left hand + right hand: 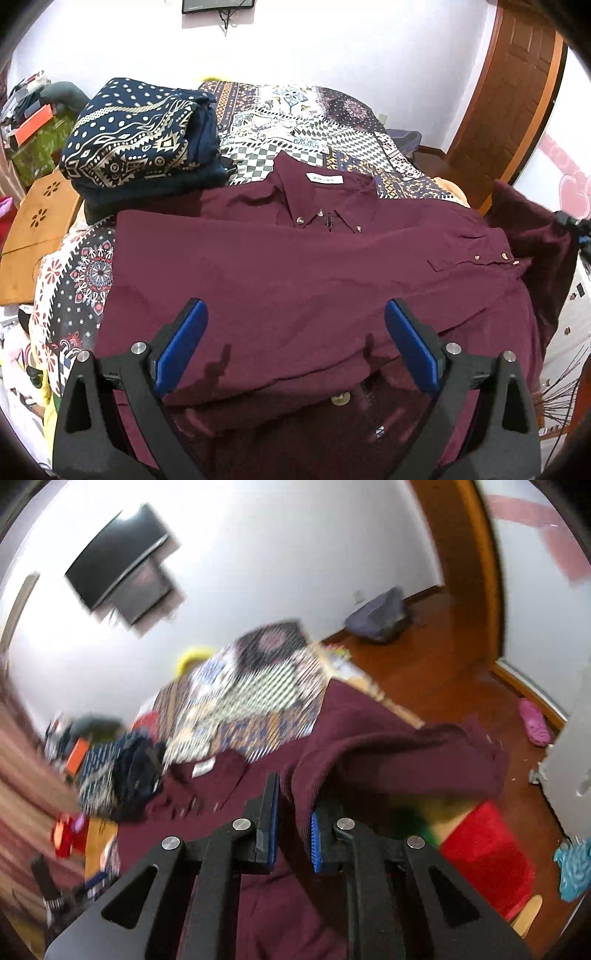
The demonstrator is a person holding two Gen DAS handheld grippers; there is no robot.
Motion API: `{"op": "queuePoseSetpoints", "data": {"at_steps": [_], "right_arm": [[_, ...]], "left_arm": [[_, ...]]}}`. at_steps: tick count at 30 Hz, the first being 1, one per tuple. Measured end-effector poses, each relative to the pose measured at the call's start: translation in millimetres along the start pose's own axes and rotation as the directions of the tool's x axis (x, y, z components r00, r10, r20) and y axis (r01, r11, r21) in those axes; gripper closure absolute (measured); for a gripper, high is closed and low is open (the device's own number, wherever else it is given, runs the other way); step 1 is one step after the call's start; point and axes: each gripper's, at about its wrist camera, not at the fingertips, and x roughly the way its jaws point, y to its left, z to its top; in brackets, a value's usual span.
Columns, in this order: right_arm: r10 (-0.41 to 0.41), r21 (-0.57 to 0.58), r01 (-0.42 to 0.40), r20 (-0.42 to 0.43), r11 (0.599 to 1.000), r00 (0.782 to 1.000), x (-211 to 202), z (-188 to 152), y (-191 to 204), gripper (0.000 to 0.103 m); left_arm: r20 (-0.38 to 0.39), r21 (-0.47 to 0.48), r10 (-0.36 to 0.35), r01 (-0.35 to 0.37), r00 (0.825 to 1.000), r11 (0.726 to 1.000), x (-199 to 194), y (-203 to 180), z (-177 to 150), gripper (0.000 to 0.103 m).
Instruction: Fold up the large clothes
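A large maroon button-down shirt (295, 273) lies spread on the patterned bedspread (303, 122), collar and white label toward the far side. One sleeve is folded across its front, cuff buttons at the right. My left gripper (295, 325) hovers open above the shirt's near part, nothing between its blue pads. In the tilted, blurred right wrist view, my right gripper (293, 801) is shut on a fold of the maroon shirt (388, 753), and the cloth is lifted and draped over its right finger. At the left wrist view's right edge the raised maroon cloth (535, 236) shows.
A folded navy patterned cloth (140, 136) sits on the bed's far left. A brown cut-out board (37, 236) lies left of the bed. Wooden floor, a pink slipper (533, 720), a grey bag (380, 616) and a red item (487, 853) lie to the right. A wooden door (506, 85) stands behind.
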Motion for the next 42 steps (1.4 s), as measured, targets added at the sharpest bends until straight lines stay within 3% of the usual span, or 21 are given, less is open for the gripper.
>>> {"op": "queuePoseSetpoints", "data": {"at_steps": [6, 10, 15, 18, 21, 28, 36, 38, 39, 42], "right_arm": [[-0.053, -0.057, 0.045, -0.135, 0.997, 0.989, 35.4, -37.7, 7.0, 0.087], [-0.041, -0.05, 0.033, -0.169, 0.998, 0.985, 25.9, -42.0, 5.8, 0.082], [-0.003, -0.044, -0.004, -0.155, 0.999, 0.988, -2.5, -38.7, 4.4, 0.056], [-0.034, -0.029, 0.031, -0.099, 0.999, 0.995, -15.8, -33.9, -0.8, 0.052], [-0.065, 0.066, 0.068, -0.047, 0.996, 0.997, -22.0, -24.0, -20.7, 0.038], [-0.09, 0.328, 0.1, -0.045, 0.939, 0.995, -2.1, -3.7, -87.7, 0.038], [-0.029, 0.58, 0.095, -0.123, 0.809, 0.992, 60.0, -8.9, -154.3, 0.038], [-0.038, 0.589, 0.1, -0.117, 0.802, 0.992, 67.9, -7.9, -159.6, 0.038], [-0.049, 0.581, 0.102, -0.107, 0.807, 0.993, 69.8, -6.2, -159.8, 0.042], [-0.111, 0.554, 0.14, -0.085, 0.821, 0.99, 77.5, 1.9, -158.0, 0.075]], "left_arm": [[-0.014, -0.002, -0.001, 0.001, 1.0, 1.0, 1.9, 1.2, -3.7, 0.006], [-0.02, 0.009, 0.002, -0.002, 1.0, 1.0, 3.1, -2.8, -4.7, 0.006], [-0.034, 0.025, 0.005, -0.004, 0.999, 1.0, 7.5, -10.1, -6.4, 0.006], [-0.036, 0.039, 0.004, -0.003, 0.999, 0.999, 8.4, -15.4, -6.8, 0.006], [-0.038, 0.051, 0.006, -0.004, 0.999, 0.999, 9.9, -20.0, -6.2, 0.006], [-0.057, 0.049, 0.016, -0.013, 0.998, 0.999, 18.0, -21.4, -5.4, 0.006], [-0.094, 0.034, 0.038, -0.034, 0.995, 0.999, 33.9, -17.8, -3.5, 0.006], [-0.102, 0.036, 0.042, -0.038, 0.994, 0.999, 37.4, -17.7, -3.6, 0.006], [-0.105, 0.038, 0.044, -0.04, 0.994, 0.998, 38.8, -17.8, -3.6, 0.006], [-0.112, 0.041, 0.05, -0.045, 0.992, 0.998, 42.9, -17.1, -3.5, 0.006]]}}
